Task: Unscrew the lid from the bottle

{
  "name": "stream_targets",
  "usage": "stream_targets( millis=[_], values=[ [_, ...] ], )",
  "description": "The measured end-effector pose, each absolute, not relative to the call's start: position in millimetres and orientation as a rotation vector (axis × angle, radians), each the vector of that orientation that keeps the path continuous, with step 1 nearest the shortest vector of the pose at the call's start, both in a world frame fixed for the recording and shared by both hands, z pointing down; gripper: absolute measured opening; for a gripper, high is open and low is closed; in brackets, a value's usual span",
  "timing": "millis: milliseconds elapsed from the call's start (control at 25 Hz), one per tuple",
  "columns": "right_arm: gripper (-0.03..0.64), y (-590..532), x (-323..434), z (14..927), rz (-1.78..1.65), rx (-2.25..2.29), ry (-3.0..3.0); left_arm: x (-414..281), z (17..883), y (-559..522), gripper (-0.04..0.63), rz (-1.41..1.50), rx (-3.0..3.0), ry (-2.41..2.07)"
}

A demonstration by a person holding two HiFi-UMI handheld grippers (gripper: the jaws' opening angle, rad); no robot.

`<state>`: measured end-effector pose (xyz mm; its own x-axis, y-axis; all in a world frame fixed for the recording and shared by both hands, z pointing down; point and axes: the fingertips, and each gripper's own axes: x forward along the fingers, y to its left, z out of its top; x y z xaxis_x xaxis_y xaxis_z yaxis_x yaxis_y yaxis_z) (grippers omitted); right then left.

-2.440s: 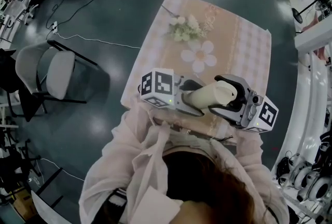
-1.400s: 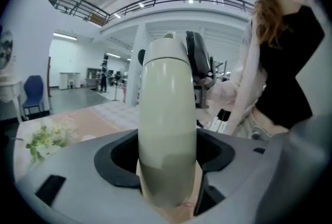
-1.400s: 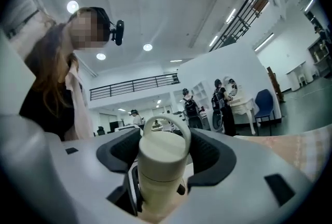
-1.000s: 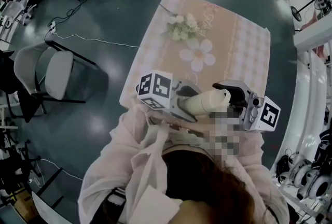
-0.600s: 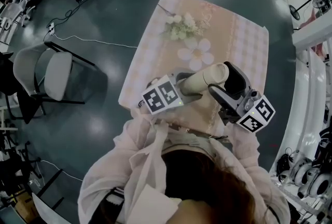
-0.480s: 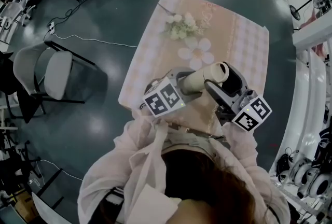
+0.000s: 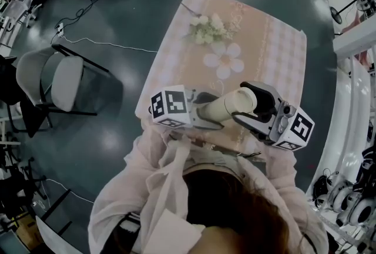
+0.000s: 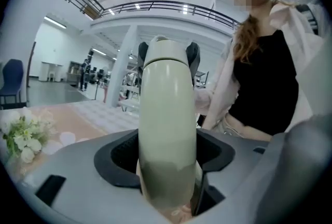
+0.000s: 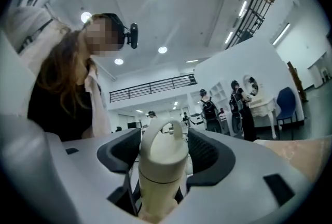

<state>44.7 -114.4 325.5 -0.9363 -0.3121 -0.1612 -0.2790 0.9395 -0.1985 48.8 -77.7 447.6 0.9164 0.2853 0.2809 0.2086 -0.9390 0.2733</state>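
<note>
A cream bottle [image 7: 226,107] is held level above the table's near edge, in front of the person. My left gripper [image 7: 202,112] is shut on its body; in the left gripper view the bottle [image 8: 166,103] fills the gap between the jaws and points away. At the other end, my right gripper [image 7: 255,107] faces the left one. Its jaws have just been closing and now hold the lid [image 9: 162,154], a cream cap with a loop handle, between the dark pads [image 9: 210,153]. The lid sits on the bottle.
A pink checked tablecloth covers the small table [image 7: 276,41]. A bunch of white flowers [image 7: 207,29] and a white flower-shaped piece [image 7: 224,62] lie on its far half. A grey chair [image 7: 59,82] stands on the floor to the left, with a cable [image 7: 106,44] beside it.
Bottle and both grippers have swung from a slant pointing toward the table back to lying across before the person. The left cube moved left, and the right gripper rolled back.
</note>
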Motion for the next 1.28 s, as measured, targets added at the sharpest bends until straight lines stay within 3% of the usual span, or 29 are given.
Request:
stream_targets(
  millis=[360,520,600,720,880,1040,1280],
  values=[
    [0.299,-83.2,29.0,300.1,-0.185,-0.127,2.846,36.1,425.8,-44.7,0.316,0.296,2.746,0.797],
    [0.304,-106.5,41.5,310.4,-0.212,-0.355,2.845,47.2,432.4,-73.0,0.316,0.329,2.832,0.494],
    [0.38,-123.1,49.4,317.0,-0.278,-0.508,2.819,51.3,441.4,-97.4,0.316,0.395,2.871,0.221],
    [0.404,-147.7,59.3,331.1,-0.378,-0.749,2.768,52.0,453.9,-128.1,0.316,0.504,2.903,-0.143],
    [0.397,-168.4,63.6,357.0,-0.514,-0.989,2.732,51.6,473.3,-142.7,0.316,0.692,2.933,-0.432],
    [0.304,-172.3,65.3,363.2,-0.526,-1.111,2.71,54.8,483.6,-137.1,0.316,0.726,2.885,-0.456],
    [0.307,-158.6,61.7,361.4,-0.486,-0.957,2.791,56.5,477.4,-121.4,0.316,0.666,2.907,-0.226]
  ],
)
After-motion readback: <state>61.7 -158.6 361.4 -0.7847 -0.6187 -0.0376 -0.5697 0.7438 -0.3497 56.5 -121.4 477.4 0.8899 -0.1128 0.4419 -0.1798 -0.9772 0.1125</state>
